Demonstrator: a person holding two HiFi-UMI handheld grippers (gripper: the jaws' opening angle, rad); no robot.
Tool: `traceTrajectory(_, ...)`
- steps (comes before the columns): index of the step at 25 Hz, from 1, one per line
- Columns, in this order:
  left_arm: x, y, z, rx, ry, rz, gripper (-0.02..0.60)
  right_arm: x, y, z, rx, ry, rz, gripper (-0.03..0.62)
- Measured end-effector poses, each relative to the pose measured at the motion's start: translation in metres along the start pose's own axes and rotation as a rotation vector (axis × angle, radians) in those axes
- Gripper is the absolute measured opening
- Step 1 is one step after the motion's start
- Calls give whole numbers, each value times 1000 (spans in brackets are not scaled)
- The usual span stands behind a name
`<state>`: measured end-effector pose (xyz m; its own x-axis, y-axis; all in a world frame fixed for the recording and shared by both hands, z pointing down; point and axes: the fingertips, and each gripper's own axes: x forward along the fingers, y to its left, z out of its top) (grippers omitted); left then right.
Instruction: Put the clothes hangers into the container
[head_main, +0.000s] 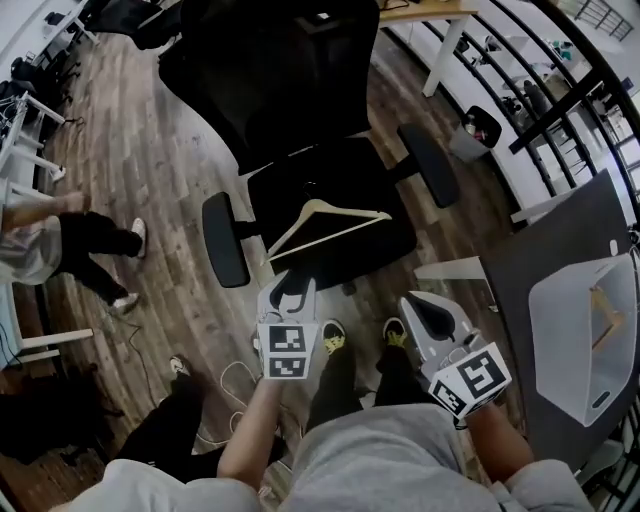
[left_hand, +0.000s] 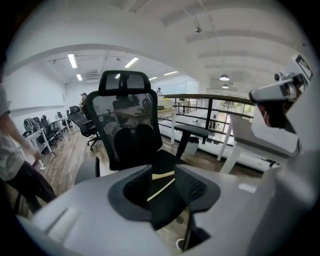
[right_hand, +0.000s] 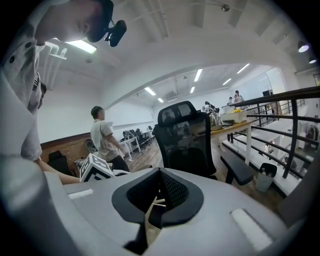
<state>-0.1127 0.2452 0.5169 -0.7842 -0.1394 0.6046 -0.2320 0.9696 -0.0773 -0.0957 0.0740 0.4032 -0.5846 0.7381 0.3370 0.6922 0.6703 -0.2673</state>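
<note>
Hanger — just beyond left claw

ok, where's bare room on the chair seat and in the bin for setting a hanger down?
Black office chair seat: bare behind the pale wooden hanger, toward the backrest; the front half is taken by it. White plastic container: mostly bare; a pale wooden piece lies by its right wall.

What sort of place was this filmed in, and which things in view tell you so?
Most likely an open-plan office, perhaps an upper floor. A black office chair stands close by, rows of white desks line the wooden floor, and a black railing edges the space.
</note>
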Motion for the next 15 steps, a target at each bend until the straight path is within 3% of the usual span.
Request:
traceTrajectory(5,74,29,-49,77,90,18,163,34,-17,-43,43,84,-42,0)
traceTrajectory(9,129,39,-90,69,157,-37,199,61,-26,-79,77,132,-56,-1)
traceTrajectory(15,205,51,-161,135,270,-86,199,97,-35,-133,133,205,-50,0)
